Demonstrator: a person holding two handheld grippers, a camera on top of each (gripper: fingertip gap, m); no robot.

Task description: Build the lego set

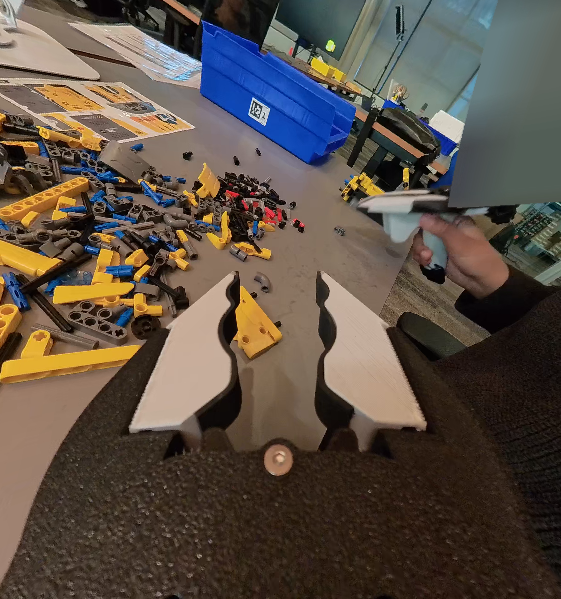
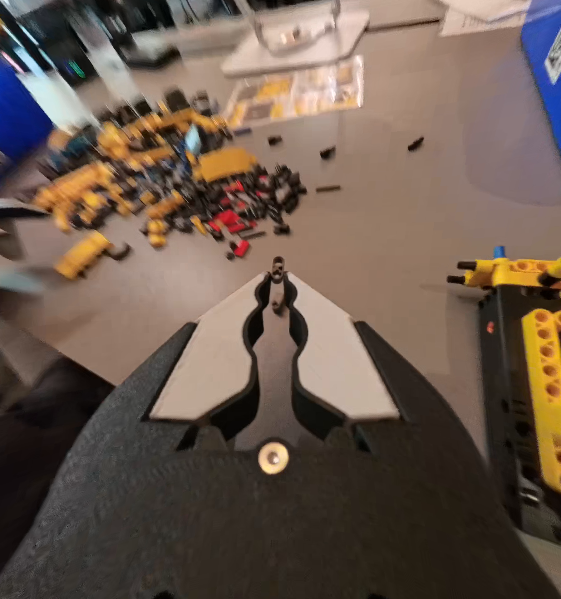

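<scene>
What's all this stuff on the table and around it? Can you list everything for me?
loose building pieces: too many to count, yellow, blue, grey, black, red; heaped on the table's left
yellow panel piece: one, on the table just past the left fingertips
grey elbow piece: one, lying alone ahead of the left gripper
small dark connector piece: one, pinched at the right gripper's tips
partly built model: one, yellow and black, at the right table edge
printed sheets: several, yellow and grey, behind the heap
blue bin: one, far side of the table
table: one, grey
left gripper: white fingers, open
right gripper: white fingers, shut
hand: one, grips the right gripper's handle
</scene>
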